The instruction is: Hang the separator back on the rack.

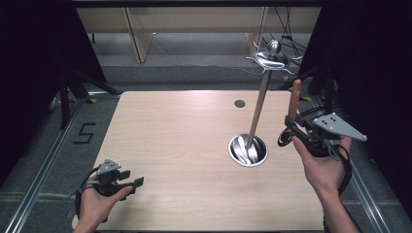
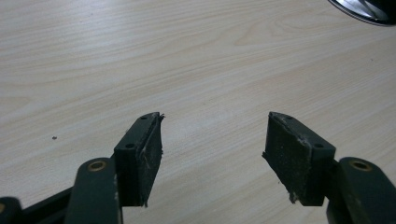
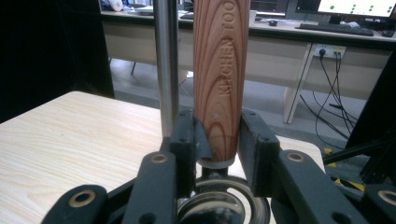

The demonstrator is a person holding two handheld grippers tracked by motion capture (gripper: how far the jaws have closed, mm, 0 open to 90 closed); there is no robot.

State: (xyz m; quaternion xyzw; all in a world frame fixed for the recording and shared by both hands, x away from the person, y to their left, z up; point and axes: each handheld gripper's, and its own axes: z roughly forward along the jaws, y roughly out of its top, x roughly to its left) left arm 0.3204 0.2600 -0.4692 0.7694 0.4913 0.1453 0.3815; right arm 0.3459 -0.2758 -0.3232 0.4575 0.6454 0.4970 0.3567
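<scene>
Right claw grips wooden handle, table edge

Table: pale wood-grain top, smooth, matt. Utensil stand: polished metal pole and glossy round base. Utensil handle: reddish wood, strong grain, stamped "KITCHEN TOO". Left gripper: matt black; pads rough, frayed at the edges.

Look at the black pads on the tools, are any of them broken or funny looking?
Yes. In the left gripper view, the left tool is open and its pads look worn, with ragged, frayed edges and bits peeling loose. The right tool is shut on a wooden handle, so its pad faces are hidden.
</scene>
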